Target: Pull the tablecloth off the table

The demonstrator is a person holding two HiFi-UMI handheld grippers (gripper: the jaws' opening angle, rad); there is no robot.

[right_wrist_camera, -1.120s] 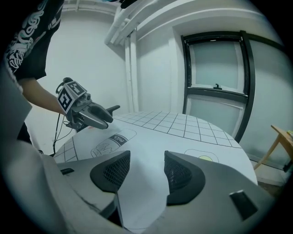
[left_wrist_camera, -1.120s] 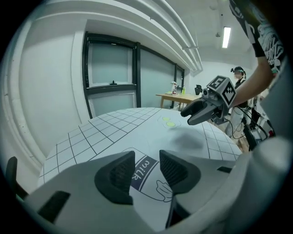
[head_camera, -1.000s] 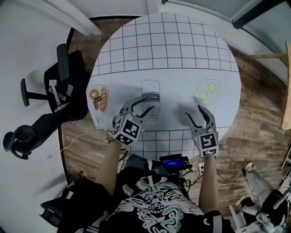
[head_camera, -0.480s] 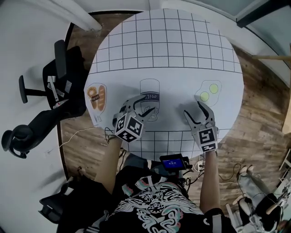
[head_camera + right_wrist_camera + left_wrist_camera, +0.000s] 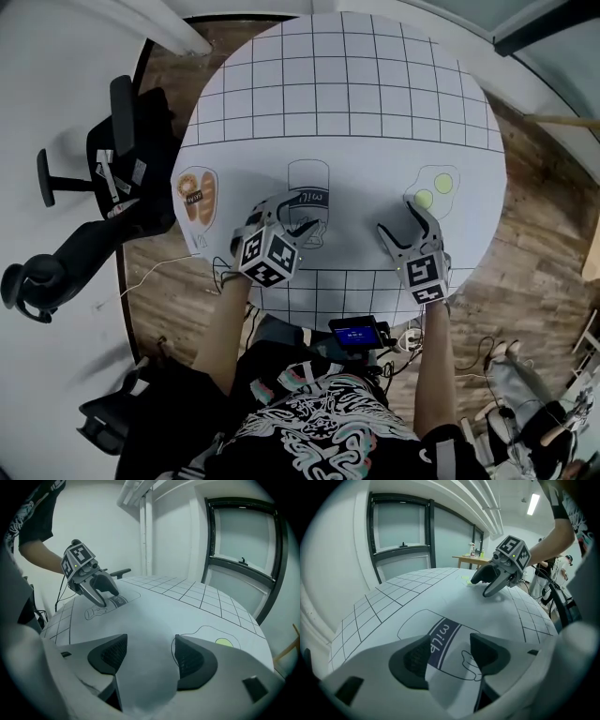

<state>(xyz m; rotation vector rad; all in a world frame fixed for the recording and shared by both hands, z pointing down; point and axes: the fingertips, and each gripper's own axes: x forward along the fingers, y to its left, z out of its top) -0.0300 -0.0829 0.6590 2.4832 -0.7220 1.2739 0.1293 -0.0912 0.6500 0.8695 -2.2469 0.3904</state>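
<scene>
- The gridded tablecloth point(image 5: 347, 103) covers the round table, and its near edge hangs just before the person.
- The left gripper point(image 5: 295, 216) hovers over the printed milk carton point(image 5: 309, 187). Its jaws have just been opening, with cloth under the gap, unpinched.
- The right gripper point(image 5: 398, 220), beside the printed egg point(image 5: 431, 190), does likewise.
- An office chair point(image 5: 103, 187) crowds the left edge.
- Wooden floor point(image 5: 525, 253) lies open on the right.

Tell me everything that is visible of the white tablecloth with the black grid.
The white tablecloth with black grid lines looks thin and smooth. It lies spread flat, round in outline. Printed on it are a bread drawing, a milk bottle drawing and an outline with two yellow-green discs. The left tongs and right tongs, whose jaws have just been opening, straddle it without pinching it.
</scene>
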